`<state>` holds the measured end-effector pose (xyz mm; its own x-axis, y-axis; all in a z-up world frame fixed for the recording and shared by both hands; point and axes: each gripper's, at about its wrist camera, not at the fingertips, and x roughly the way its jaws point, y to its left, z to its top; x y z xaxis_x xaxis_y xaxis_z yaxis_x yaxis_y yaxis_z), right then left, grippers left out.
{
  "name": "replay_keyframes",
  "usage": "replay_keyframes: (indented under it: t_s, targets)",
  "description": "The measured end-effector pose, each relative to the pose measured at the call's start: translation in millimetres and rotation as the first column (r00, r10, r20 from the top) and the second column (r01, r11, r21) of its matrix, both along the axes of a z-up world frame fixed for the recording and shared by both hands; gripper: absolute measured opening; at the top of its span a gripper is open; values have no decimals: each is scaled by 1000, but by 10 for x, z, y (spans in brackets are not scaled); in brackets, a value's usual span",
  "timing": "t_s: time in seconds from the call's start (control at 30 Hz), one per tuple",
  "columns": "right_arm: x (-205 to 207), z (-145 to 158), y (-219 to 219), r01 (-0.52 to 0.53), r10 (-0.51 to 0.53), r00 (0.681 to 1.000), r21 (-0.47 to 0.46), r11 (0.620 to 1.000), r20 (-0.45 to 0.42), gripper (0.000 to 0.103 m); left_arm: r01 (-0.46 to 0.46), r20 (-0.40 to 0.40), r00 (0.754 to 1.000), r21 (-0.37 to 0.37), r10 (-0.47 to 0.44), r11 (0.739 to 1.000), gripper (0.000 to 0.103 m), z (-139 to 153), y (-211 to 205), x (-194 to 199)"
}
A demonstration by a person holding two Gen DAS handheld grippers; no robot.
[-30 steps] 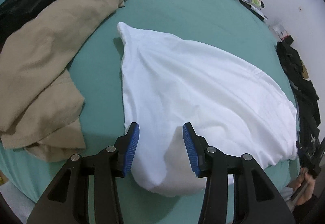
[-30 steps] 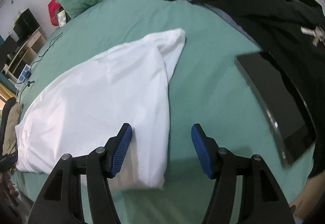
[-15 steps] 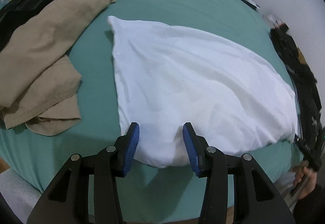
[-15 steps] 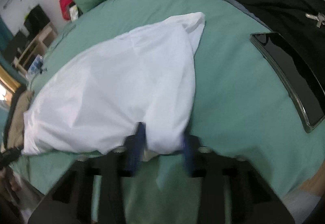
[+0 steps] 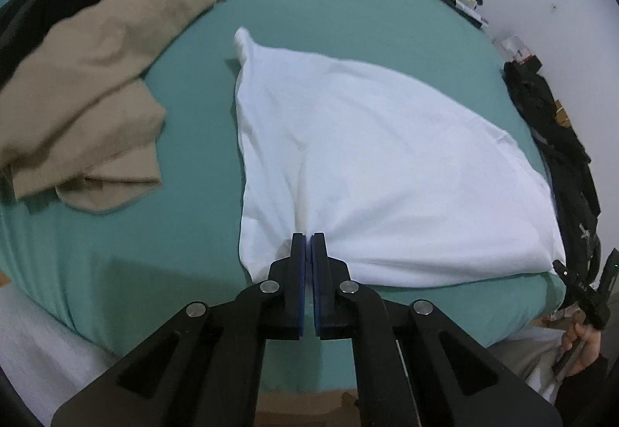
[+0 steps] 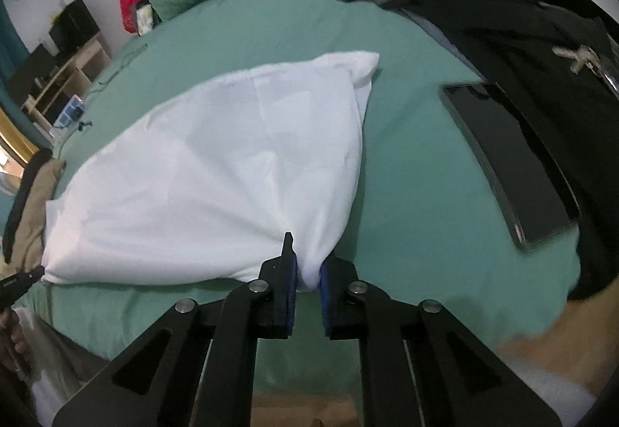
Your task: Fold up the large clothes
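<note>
Left wrist view: left gripper [image 5: 309,239] pressed together, pinching near hem of white garment [image 5: 379,156] spread on green bed [image 5: 348,13]. Right gripper [image 6: 307,266] closing, hem bunched between pads. Lift both corners level, keep edge taut, carry toward far end.

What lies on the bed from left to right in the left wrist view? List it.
Tan garment → white garment pinched by the left gripper → black clothes at the bed's right edge.
</note>
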<state>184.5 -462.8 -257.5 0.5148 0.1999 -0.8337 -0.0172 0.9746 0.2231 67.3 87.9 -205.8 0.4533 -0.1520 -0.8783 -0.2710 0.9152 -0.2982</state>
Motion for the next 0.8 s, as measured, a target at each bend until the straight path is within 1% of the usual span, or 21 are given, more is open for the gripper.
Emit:
replay_keyframes:
  t_s: [0.13, 0.23, 0.33, 0.37, 0.4, 0.43, 0.47, 0.5, 0.53, 0.57, 0.6, 0.67, 0.7, 0.73, 0.8]
  targets:
    - [-13, -112, 15, 9, -10, 999, -13, 1000, -47, 9, -4, -32, 999, 7, 4, 1000, 3, -79, -72, -41]
    - [23, -122, -24, 25, -25, 998, 13, 1000, -52, 9, -6, -43, 999, 14, 7, 1000, 4, -58, -99, -31]
    - [50, -138, -41, 46, -44, 997, 32, 998, -56, 10, -20, -42, 999, -3, 19, 1000, 4, -28, -98, 9]
    - [64, -140, -49, 54, -52, 997, 46, 997, -55, 13, -24, -33, 999, -1, 24, 1000, 4, -4, -88, 8]
    - [58, -143, -53, 57, -54, 997, 53, 997, -57, 14, -30, -13, 999, 11, 30, 999, 7, 34, -62, -28]
    - [69, -147, -60, 60, -57, 997, 56, 997, -60, 15, -36, 12, 999, 31, 35, 999, 16, 83, -67, -51]
    - [74, -145, -68, 66, -63, 996, 61, 996, -60, 18, -42, 40, 998, 52, 40, 998, 31, 138, -76, -65]
    - [61, -139, -95, 73, -70, 996, 67, 995, -57, 20, -55, 75, 996, 77, 49, 995, 40, 214, -92, -78]
    - [61, -129, -115, 85, -81, 995, 72, 994, -51, 26, -60, 100, 994, 84, 51, 995, 47, 262, -101, -79]
    - [51, -112, -149, 99, -96, 995, 77, 992, -40, 34, -58, 127, 991, 85, 47, 995, 47, 315, -125, -75]
    - [31, -90, -166, 114, -112, 993, 82, 990, -26, 40, -50, 145, 989, 85, 37, 995, 47, 363, -167, -66]
    - [7, -39, -230, 144, -145, 989, 104, 984, 7, 69, -24, 176, 984, 91, 7, 996, 49, 460, -261, -5]
    - [-4, -12, -276, 160, -165, 986, 124, 979, 26, 74, -4, 196, 980, 94, -14, 996, 49, 514, -329, 31]
    - [-13, 13, -324, 176, -184, 982, 150, 973, 40, 76, 7, 207, 978, 98, -28, 995, 50, 549, -381, 58]
    - [-2, 37, -385, 190, -203, 978, 195, 962, 51, 76, 32, 230, 971, 118, -59, 992, 50, 626, -527, 150]
